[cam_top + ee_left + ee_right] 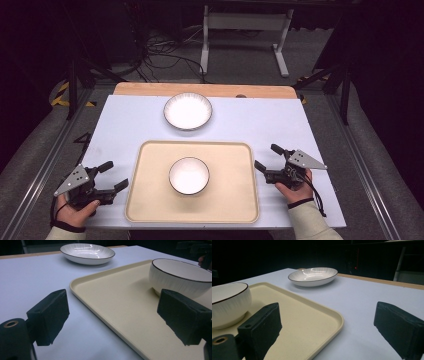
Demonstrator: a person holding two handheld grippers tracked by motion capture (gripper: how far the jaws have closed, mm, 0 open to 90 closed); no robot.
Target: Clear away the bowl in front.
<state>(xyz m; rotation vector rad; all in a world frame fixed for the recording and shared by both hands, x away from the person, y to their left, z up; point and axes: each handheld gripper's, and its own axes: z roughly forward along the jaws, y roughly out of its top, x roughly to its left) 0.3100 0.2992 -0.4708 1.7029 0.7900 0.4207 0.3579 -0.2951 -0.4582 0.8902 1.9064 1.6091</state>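
I held both grippers — left gripper, right gripper — wide open and empty beside the tray, the bowl standing at its centre; the approach, I judged — next, closing in on the tray's edges.

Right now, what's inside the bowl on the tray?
The bowl on the tray looks empty from above: plain white inside, a dark rim. The tray surface under the bowl is covered by it. Both grippers' jaws stand open beside the tray.
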